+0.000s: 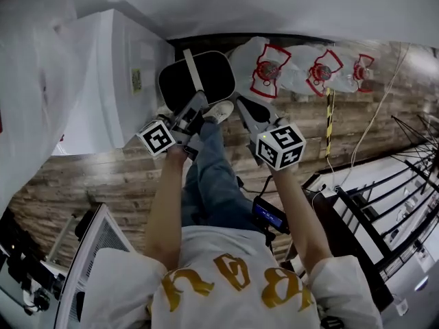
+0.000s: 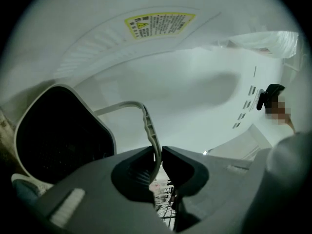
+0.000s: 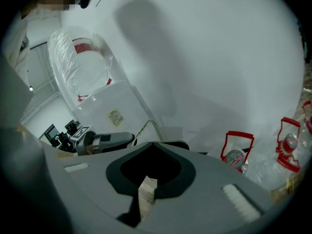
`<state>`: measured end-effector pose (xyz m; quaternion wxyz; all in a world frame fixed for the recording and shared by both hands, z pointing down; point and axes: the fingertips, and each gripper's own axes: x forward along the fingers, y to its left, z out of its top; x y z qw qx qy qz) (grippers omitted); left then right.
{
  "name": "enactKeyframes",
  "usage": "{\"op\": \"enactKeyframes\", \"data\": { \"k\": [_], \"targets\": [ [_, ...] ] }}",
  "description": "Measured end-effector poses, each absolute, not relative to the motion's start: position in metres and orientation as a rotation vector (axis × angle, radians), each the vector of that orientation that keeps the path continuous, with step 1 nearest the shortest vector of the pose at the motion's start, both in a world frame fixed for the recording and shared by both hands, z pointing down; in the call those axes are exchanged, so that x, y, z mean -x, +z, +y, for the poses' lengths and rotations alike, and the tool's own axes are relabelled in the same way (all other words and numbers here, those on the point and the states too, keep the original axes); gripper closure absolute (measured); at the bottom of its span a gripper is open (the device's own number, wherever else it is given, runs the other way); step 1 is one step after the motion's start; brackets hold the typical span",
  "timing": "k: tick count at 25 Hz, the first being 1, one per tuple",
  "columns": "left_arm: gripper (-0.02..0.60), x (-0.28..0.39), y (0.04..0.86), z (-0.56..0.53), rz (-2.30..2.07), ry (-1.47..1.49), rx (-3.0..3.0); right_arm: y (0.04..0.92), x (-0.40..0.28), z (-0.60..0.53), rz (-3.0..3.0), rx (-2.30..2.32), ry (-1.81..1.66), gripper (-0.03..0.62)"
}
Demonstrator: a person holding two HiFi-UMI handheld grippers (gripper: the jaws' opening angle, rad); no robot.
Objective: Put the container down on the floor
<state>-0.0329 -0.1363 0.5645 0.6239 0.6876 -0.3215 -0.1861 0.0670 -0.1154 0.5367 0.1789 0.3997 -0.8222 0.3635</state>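
Observation:
The container (image 1: 195, 79) is a bucket-like tub, black inside with a pale rim and a thin grey handle (image 1: 195, 74). It hangs above the wooden floor, ahead of the person's legs. My left gripper (image 1: 194, 112) is shut on that handle; in the left gripper view the handle (image 2: 150, 126) runs down into my left gripper (image 2: 158, 155), whose jaws are pressed together, with the container (image 2: 58, 135) at the left. My right gripper (image 1: 248, 110) hovers just right of the container, shut and holding nothing. The right gripper view shows my right gripper (image 3: 148, 189) with only a floor-coloured sliver between its jaws.
A white cabinet (image 1: 103, 81) stands left of the container. Plastic-wrapped red lanterns (image 1: 273, 67) lie on the wooden floor (image 1: 103, 177) beyond it. A black wire rack (image 1: 384, 211) is at the right, and a white grille (image 1: 96, 249) at the lower left.

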Motion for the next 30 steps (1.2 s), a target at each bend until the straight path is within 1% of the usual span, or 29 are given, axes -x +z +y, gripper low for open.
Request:
{"op": "enactKeyframes", "data": {
  "k": [18,23,30],
  "targets": [
    [0.529,0.025,0.678,-0.12,-0.808,-0.297,-1.497,0.631,-0.071,-0.083,-2.242,-0.985,1.101,0.566],
    [0.529,0.021,0.706,-0.127,-0.81,-0.335,-1.52,0.653,-0.073,-0.078,-2.233,-0.942,1.108,0.566],
    [0.528,0.031,0.75,-0.119,-0.895,-0.235,-1.432,0.684,-0.083,-0.074,-2.2,-0.957,1.109,0.566]
  ]
}}
